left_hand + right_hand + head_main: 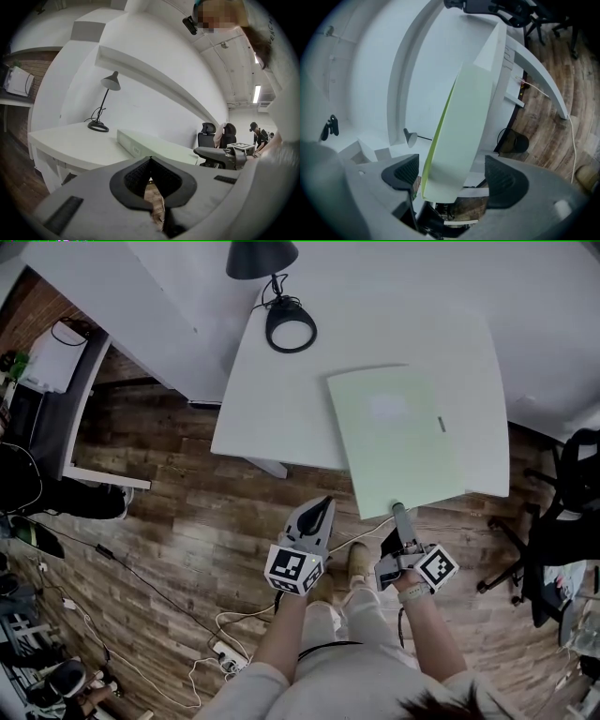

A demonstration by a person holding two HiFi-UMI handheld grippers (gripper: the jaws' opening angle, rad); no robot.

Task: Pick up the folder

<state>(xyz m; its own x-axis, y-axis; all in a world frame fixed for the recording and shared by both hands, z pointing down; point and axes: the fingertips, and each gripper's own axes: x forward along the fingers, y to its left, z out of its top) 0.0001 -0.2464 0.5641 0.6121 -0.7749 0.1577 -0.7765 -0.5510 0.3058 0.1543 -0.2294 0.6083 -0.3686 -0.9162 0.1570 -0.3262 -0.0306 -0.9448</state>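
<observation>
Beyond the folder [398, 437], a lamp [261, 259]

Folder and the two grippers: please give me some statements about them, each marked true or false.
1. The pale green folder lies on the white table, and its near corner sticks out over the edge. True.
2. The right gripper has its jaws shut on the folder. False: the jaws stand wide apart, with the folder's corner between them and the pads not pressing on it.
3. The left gripper has its jaws together and holds nothing. True.
4. The black desk lamp stands on top of the folder. False: it stands on the table's far side, apart from the folder.
</observation>
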